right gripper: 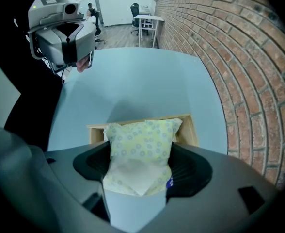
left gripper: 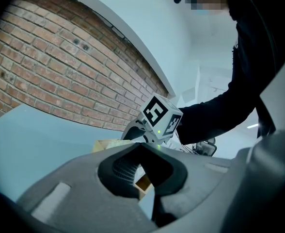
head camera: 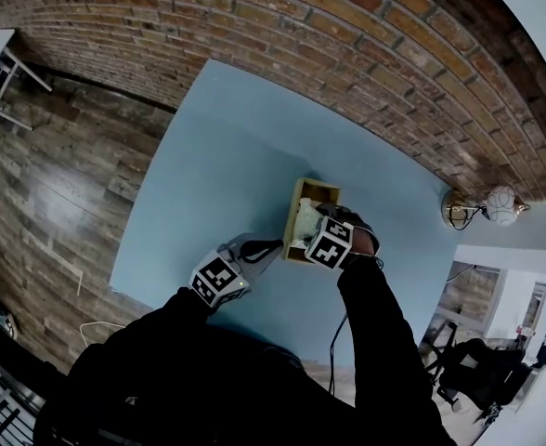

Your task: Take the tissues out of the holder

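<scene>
Over blue table (head camera: 208, 175), only right gripper view shows jaws clamping tissues (right gripper: 141, 147).

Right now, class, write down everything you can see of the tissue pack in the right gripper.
The tissue pack is a soft, pillow-like packet in pale yellow-green film printed with small rings, with a whitish flap at its near end. The right gripper pinches that near end, one jaw on each side. Its far end points at the wooden holder on the blue table; whether it is clear of the holder is uncertain.
</scene>
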Tool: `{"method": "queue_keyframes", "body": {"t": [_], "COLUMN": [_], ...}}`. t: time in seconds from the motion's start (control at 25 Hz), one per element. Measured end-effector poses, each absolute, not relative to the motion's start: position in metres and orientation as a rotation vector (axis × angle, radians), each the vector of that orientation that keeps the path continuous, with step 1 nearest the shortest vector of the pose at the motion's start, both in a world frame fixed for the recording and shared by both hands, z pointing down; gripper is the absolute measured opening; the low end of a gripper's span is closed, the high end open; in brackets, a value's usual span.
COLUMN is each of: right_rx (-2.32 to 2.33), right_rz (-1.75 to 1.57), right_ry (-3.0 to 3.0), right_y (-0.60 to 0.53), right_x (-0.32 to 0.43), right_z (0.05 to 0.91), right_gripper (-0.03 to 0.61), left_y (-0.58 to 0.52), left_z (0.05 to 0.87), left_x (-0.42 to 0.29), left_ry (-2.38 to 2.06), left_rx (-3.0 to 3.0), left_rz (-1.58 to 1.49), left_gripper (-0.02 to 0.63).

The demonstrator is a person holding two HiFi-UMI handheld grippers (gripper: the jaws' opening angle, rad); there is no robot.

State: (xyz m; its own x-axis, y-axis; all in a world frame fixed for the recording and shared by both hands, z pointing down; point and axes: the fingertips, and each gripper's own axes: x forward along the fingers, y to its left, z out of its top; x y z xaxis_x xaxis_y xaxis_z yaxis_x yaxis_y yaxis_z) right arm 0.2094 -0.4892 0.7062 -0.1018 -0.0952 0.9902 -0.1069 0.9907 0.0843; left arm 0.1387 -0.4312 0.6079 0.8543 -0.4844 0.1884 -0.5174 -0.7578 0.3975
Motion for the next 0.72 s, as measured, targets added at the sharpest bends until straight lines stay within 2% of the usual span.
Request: {"method": "queue_keyframes", "body": {"t": [0.72], "right_rx": [0.226], "right_rz": [-0.011], "right_ry": [-1.669], "right_y": [-0.462], "right_x": [0.207], "right_z": [0.664], "right_gripper": [0.359], "left_y": [-0.402], "left_z": [0.58], "left_x": [0.131], "left_ry": [-0.719], "left_rx": [2.648], "left_rz": [0.093], "left_gripper": [-0.006]}}
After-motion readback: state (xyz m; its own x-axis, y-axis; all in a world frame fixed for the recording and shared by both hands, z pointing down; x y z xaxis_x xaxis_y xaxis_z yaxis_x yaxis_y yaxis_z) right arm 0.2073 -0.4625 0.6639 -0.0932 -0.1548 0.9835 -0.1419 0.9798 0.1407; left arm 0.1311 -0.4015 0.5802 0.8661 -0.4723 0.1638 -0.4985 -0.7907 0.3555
